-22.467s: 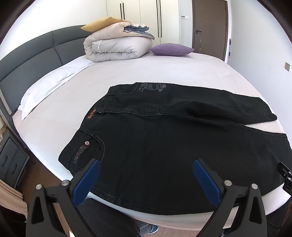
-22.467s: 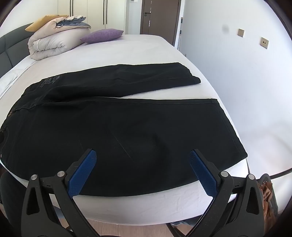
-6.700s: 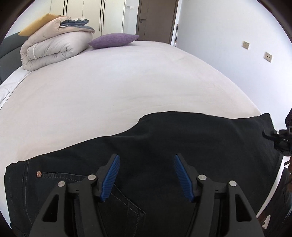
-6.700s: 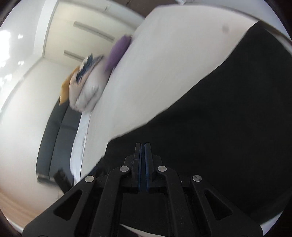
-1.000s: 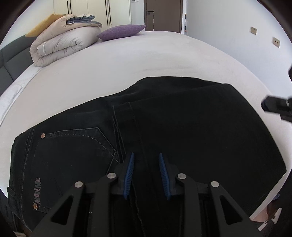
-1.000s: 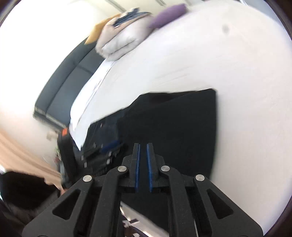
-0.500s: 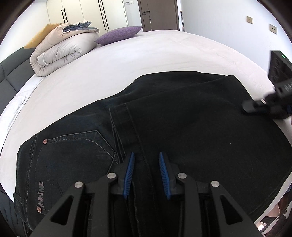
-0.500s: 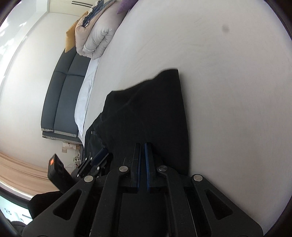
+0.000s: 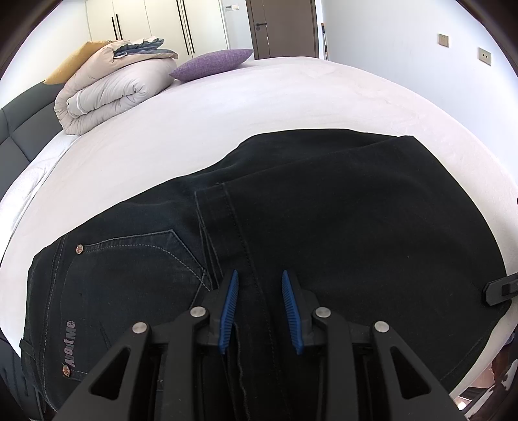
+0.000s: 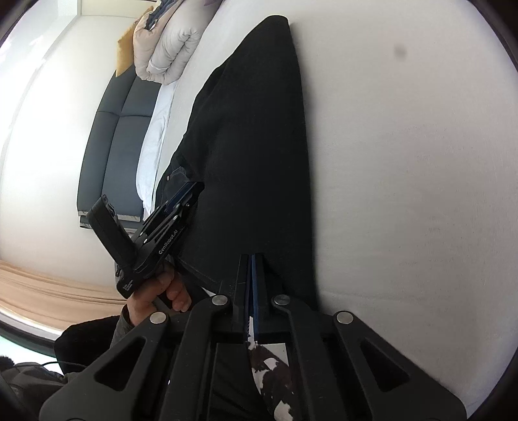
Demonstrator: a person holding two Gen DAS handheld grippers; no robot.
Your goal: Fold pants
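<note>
The black pants (image 9: 340,220) lie folded on the white bed (image 9: 259,107), legs doubled over the seat, hems near the back pocket (image 9: 136,259). My left gripper (image 9: 259,278) is slightly open, its blue pads astride the hem edge, resting low over the cloth. My right gripper (image 10: 251,259) is shut at the pants' (image 10: 252,145) near fold edge on the bed's right side; whether cloth is pinched is hard to tell. The left gripper (image 10: 181,200) shows in the right wrist view, and the right one's tip shows in the left wrist view (image 9: 500,288).
A rolled beige duvet (image 9: 110,94) and a purple pillow (image 9: 213,63) lie at the head of the bed. A dark headboard (image 9: 19,123) stands left. The bed's near edge drops off below the pants. A door (image 9: 285,29) is at the back.
My left gripper's jaws have opened a little and it has pulled back slightly. My right gripper has swung round and dropped low to the pants' right fold edge.
</note>
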